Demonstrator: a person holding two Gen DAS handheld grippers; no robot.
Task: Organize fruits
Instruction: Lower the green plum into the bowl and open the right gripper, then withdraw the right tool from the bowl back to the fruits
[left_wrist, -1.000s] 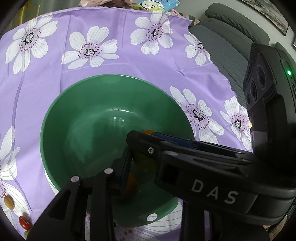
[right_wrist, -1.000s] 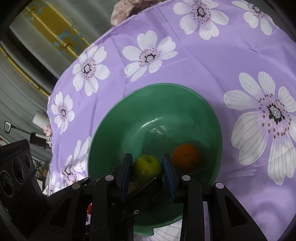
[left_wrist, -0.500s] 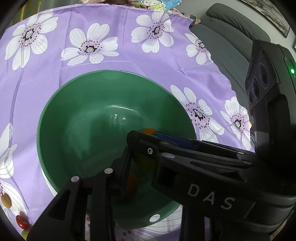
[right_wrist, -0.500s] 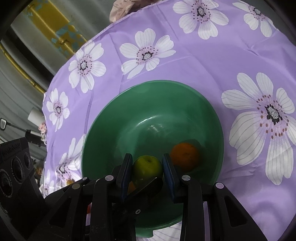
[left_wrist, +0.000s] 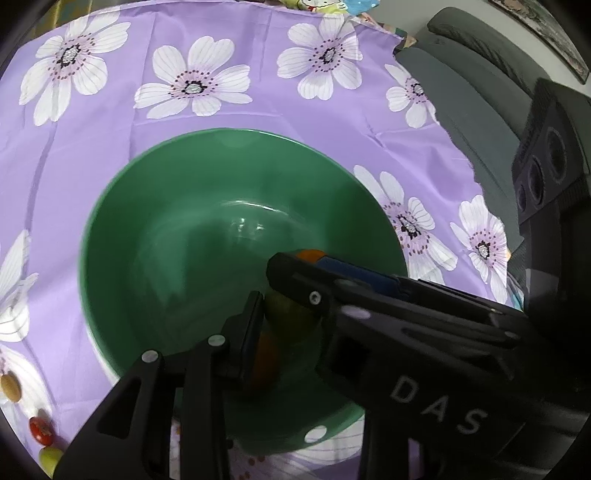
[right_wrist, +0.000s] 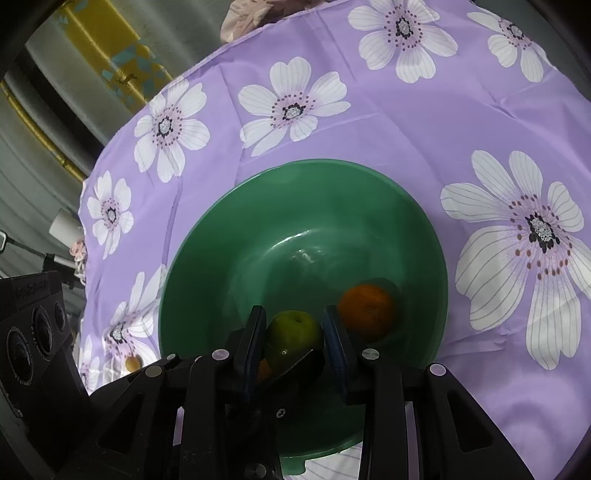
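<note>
Your right gripper (right_wrist: 293, 338) is clamped on the green fruit (right_wrist: 293, 330), both pads pressed to its sides, low and centre in the right wrist view, inside the green bowl (right_wrist: 258, 206). Just right of it an orange (right_wrist: 365, 310) lies free on the bowl floor.

Your left gripper (left_wrist: 275, 332) sits low in the left wrist view with a small orange fruit (left_wrist: 266, 360) against its left pad. The right gripper's body crosses in front and hides the other pad, so you cannot tell whether it pinches that fruit.

Against the frames from a second ago, neither grip has changed and both hands hold their places. The bowl sits slightly higher in the left wrist view, a very small shift.

On the purple flowered cloth (left_wrist: 110, 122) at the lower left edge lie a brown, a red (left_wrist: 41, 431) and a yellow-green small piece.
</note>
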